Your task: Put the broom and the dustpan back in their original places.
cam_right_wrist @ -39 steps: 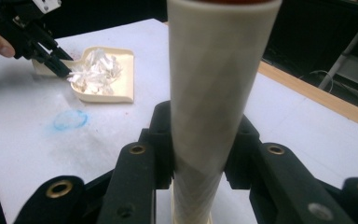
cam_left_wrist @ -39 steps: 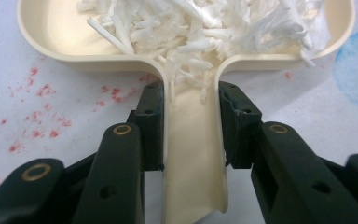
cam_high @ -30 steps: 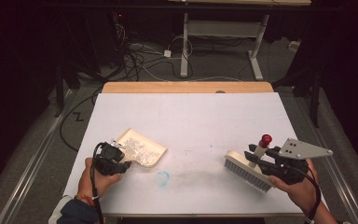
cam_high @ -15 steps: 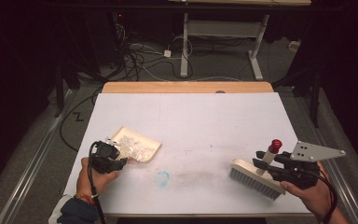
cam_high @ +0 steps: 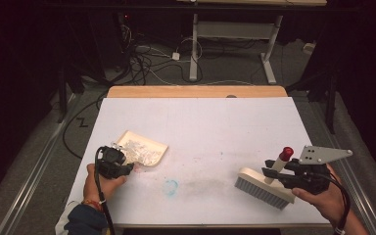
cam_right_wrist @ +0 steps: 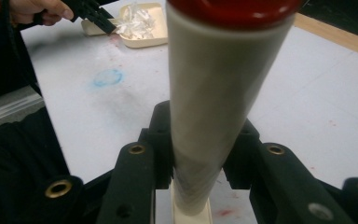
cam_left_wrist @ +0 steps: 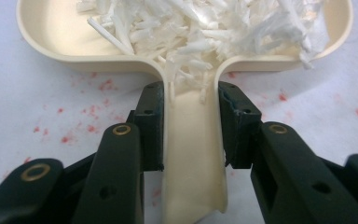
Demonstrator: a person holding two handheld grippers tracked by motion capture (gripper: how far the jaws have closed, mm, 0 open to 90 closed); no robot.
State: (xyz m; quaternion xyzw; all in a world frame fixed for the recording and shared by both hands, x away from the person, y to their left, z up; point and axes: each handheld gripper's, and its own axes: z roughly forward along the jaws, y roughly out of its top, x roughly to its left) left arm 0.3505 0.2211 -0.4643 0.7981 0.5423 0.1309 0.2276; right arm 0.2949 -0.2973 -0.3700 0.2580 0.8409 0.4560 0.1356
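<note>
White shreds [cam_left_wrist: 205, 28] fill the dustpan [cam_left_wrist: 193, 154] the left tool [cam_left_wrist: 191, 121] clamps; right tool [cam_right_wrist: 198, 140] apparently grips brush [cam_high: 264, 188].

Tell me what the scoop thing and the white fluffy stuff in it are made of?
The cream dustpan with a channel handle, clamped by the left hand-held gripper, looks like smooth moulded plastic: it has a soft sheen and rounded, even walls. The white shredded strips piled in it look like paper, thin, flat and crinkled, though thin plastic shreds can't be ruled out.
</note>
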